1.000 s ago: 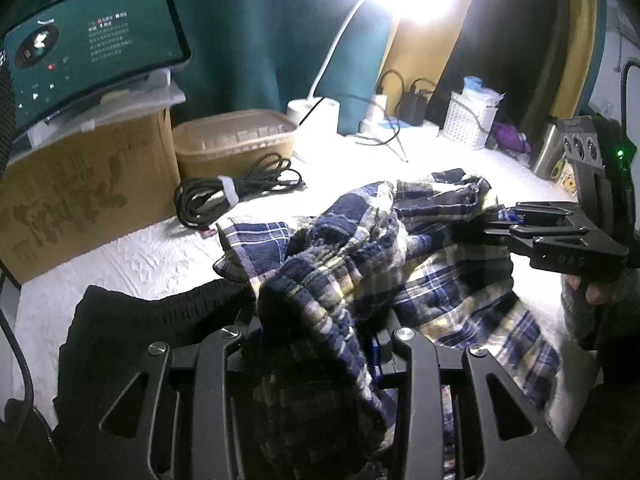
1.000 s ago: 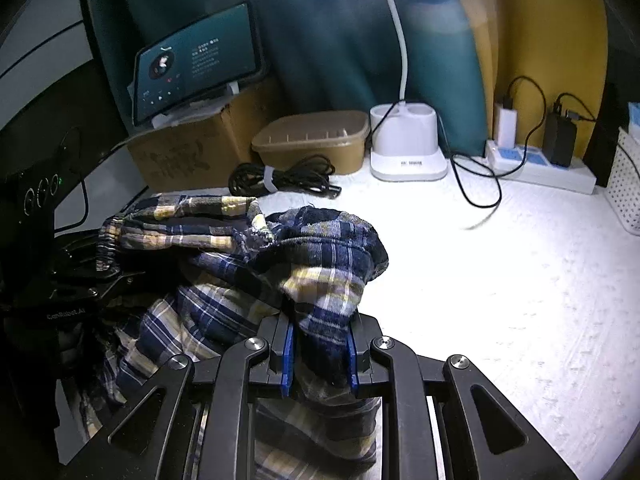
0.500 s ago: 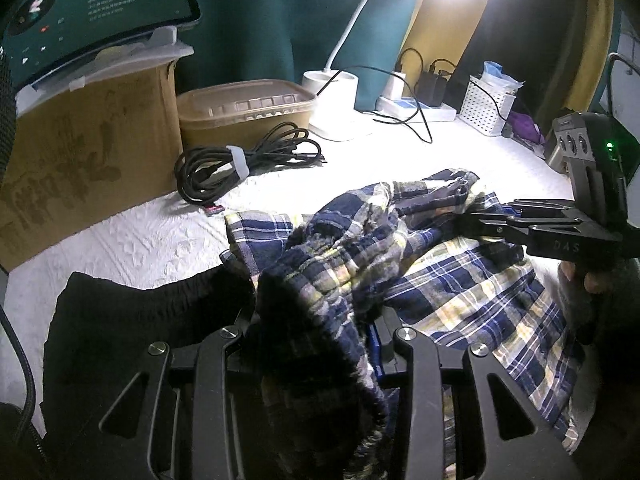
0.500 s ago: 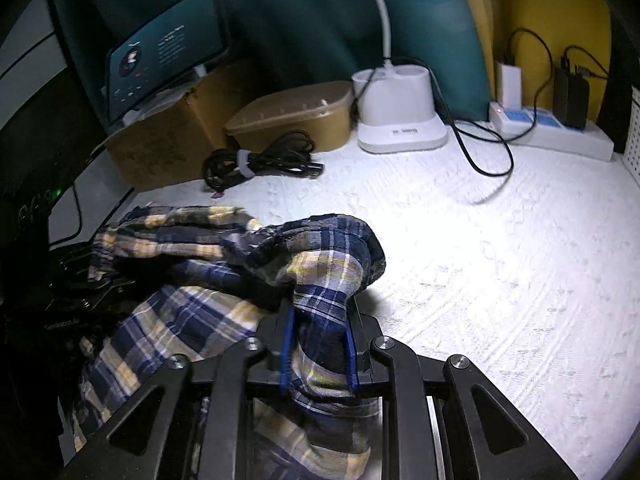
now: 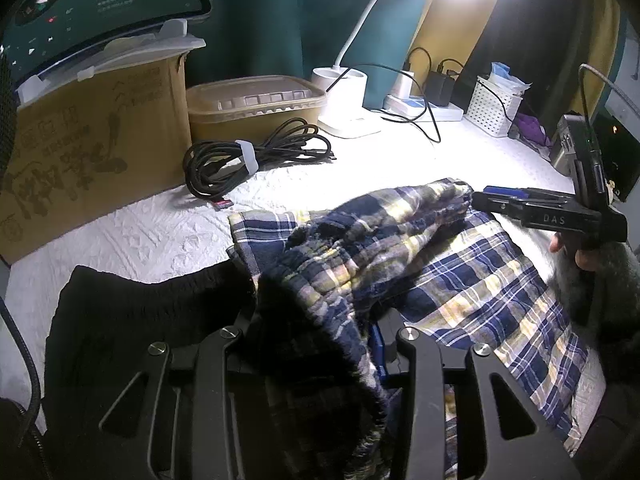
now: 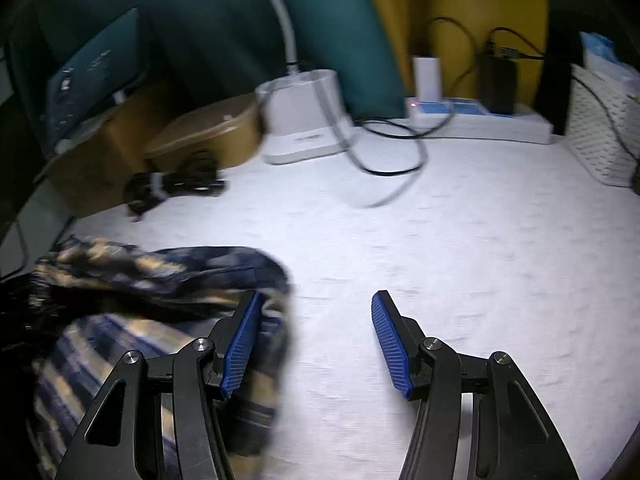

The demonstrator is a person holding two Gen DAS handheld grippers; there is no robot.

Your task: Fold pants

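Note:
The blue and yellow plaid pants (image 5: 460,292) lie crumpled on the white textured cover (image 5: 160,236). My left gripper (image 5: 312,320) holds a thick bunch of the plaid cloth between its fingers, and its jaws are opening slightly. My right gripper (image 6: 316,340) is opening, its blue pads (image 6: 244,344) wide apart over bare cover. The plaid pants (image 6: 160,280) rest against its left finger only, with nothing between the pads. In the left wrist view the right gripper (image 5: 486,196) hovers at the far end of the plaid cloth, held by a person's hand (image 5: 584,256).
Black pants (image 5: 132,320) lie at the near left. At the back stand a cardboard box (image 5: 92,160) with a tablet (image 5: 100,4) on top, a brown lidded container (image 5: 256,108), a coiled black cable (image 5: 248,156), a lamp base (image 5: 344,100), a power strip (image 6: 480,120) and a white basket (image 5: 494,108).
My right gripper has opened and let go of the plaid cloth, which has slid to its left side. The left gripper keeps its hold, and the pants lie lower and flatter.

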